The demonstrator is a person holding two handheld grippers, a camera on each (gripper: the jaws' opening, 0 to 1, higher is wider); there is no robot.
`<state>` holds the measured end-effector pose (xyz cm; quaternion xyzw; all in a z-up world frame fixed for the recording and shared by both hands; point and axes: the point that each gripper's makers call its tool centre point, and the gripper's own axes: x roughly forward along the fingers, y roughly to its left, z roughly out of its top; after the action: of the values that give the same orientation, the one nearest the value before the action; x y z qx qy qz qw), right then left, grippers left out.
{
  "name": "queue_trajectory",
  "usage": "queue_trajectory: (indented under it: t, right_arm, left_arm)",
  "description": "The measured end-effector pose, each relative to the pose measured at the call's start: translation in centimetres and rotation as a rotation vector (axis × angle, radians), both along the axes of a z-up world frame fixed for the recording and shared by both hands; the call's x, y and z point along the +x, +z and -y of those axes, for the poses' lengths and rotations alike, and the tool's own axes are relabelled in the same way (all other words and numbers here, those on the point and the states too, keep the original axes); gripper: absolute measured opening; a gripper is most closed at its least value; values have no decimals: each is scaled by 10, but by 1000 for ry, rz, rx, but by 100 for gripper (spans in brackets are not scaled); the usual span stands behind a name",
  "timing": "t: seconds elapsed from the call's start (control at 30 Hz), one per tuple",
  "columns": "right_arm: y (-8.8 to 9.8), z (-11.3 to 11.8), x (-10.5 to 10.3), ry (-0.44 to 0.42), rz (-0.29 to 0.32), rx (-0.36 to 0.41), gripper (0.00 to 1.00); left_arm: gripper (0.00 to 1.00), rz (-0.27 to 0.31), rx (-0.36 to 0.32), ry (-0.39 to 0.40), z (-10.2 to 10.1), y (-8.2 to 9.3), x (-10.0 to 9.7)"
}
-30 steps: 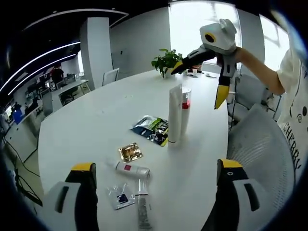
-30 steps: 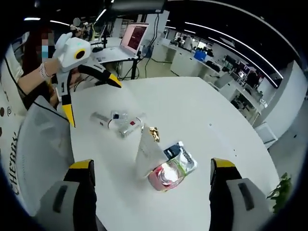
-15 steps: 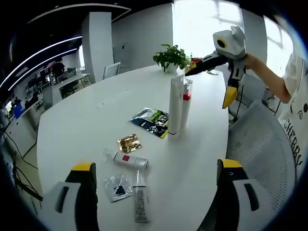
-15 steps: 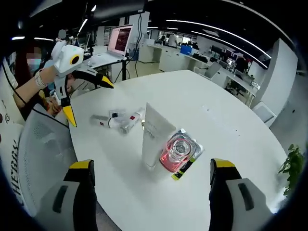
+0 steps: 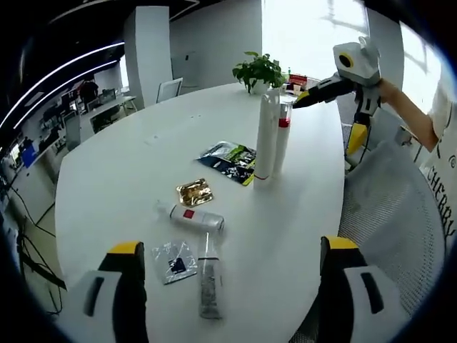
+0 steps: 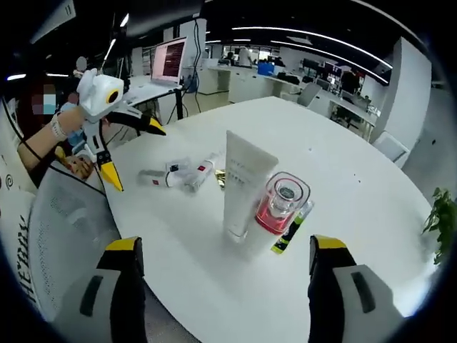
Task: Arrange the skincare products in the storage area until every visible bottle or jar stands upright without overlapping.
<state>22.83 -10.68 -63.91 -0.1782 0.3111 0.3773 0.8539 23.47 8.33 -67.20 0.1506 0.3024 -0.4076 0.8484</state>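
Ahead of the open, empty left gripper (image 5: 227,286), a light, slippery tube (image 5: 208,284) lies flat; grip mid-body.

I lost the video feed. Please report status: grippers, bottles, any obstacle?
Both grippers open, holding nothing. White tube and red-capped bottle upright, side by side. Two small tubes still lying flat. Sachets lie beside them.

The left gripper view looks along the white table (image 5: 128,164) from its near edge toward the windows, well back from the upright white tube (image 5: 265,136). The right gripper view faces back from the opposite edge, closer; both share that tube (image 6: 243,182).
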Motion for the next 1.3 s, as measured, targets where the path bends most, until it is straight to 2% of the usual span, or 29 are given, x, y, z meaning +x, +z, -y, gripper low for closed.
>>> queue_trajectory:
  t: [0.23,0.4,0.57,0.63,0.8,0.93,1.0,1.3]
  right_arm:
    - [-3,-3,-6,-20,-3,46,96]
    - [-7,-7,-12,-24,-8,65,95]
    - [-9,-8,-15,-27,-17,77,94]
    - [-7,-11,-15,-22,-3,100,92]
    - [-8,-15,-18,-22,-15,113,92]
    - [-4,-18,-15,-17,10,145,89]
    - [-6,-18,-19,-20,-11,146,89]
    - [-11,-19,-22,-24,-22,158,86]
  left_arm:
    - [92,-27,7,9,-1,-7,-5]
    - [88,-58,9,17,-2,-19,-5]
    - [76,-78,11,47,-8,-27,1]
    - [72,-87,20,53,-13,-35,5]
    - [62,-111,52,51,-13,-42,3]
    - [56,-111,152,61,-19,-52,3]
    - [49,-126,169,54,-21,-58,3]
    - [30,-144,212,60,-26,-70,9]
